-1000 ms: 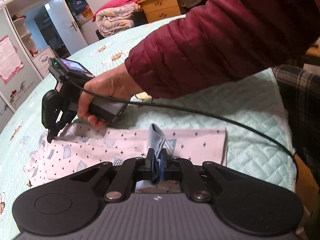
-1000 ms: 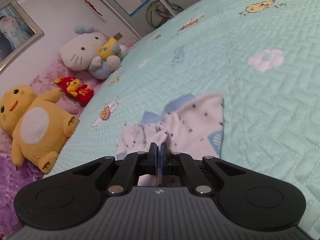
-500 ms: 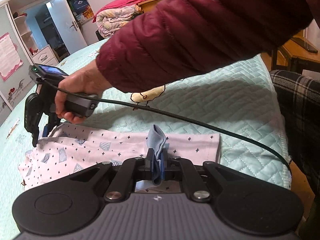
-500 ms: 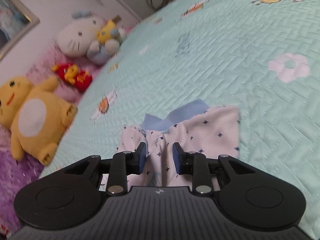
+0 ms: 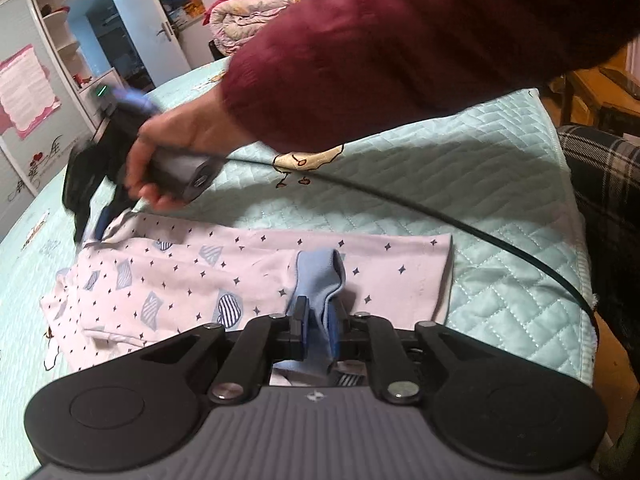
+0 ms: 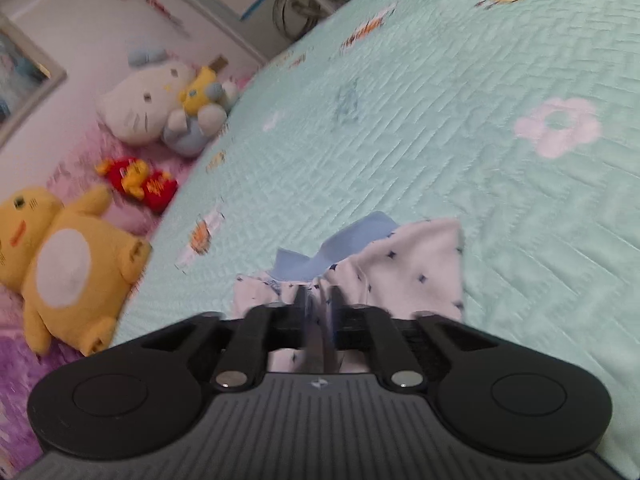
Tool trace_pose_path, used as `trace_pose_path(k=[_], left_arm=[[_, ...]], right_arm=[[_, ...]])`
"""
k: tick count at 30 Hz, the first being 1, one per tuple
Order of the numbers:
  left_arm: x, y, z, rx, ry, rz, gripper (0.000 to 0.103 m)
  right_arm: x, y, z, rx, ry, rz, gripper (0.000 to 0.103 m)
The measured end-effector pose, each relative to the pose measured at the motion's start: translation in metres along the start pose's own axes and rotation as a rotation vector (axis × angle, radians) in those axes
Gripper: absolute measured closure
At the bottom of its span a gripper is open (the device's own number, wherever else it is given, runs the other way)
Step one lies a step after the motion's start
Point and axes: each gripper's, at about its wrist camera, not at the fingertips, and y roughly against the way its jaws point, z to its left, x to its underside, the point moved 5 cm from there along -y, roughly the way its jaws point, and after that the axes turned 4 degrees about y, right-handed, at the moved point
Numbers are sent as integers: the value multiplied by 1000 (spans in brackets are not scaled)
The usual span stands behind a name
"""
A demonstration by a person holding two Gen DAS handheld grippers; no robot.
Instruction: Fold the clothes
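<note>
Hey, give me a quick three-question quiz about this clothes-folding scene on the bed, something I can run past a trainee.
1. Multiple choice: the garment lies on a bedspread of which colour? A mint green, B red, C black.
2. True or false: the garment is plain white with no print.
3. Fill in: the biggest plush toy beside the bed is ___ in colour.
Key: 1 A. 2 False: it carries small dark stars and striped shapes, and has a light blue trim. 3 Yellow.
</note>
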Motion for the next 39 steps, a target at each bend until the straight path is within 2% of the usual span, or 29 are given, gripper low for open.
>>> trace_pose_path(k=[2,5,7,9,15,19,23,27,29,30,32,39], left_arm=[[1,4,-2,-19,-10,4,89],[1,9,-5,-48,-27,10,79],[2,15,-6,-68,-25,10,60],[4,24,-6,-89,-8,6,55],[10,33,-11,-151,-3,20,54],[11,31,-12,-157,3,37,54],[12,26,-16,-170,-38,37,54],[11,21,-17,-149,-43,46,71],[9,21,-15,-124,-27,50,82],[9,22,-15,-122,-29,51,89],[8,26,-15,-118,-37,53,92],[8,38,-18,-93,-57,40,93]], right_arm=[[9,31,2,20,23,-28,68],[35,84,8,8,53,-57,68],[61,117,15,-14,56,-50,68],[90,149,22,-38,52,-39,68],[177,208,41,-100,-14,6,67],[210,214,44,-74,-74,42,67],[226,210,43,-23,-109,73,67],[231,202,45,-43,-116,90,70],[233,197,49,-35,-91,104,88],[235,196,50,-33,-87,107,101],[239,196,52,-34,-83,111,101],[251,210,56,-72,-113,109,102]])
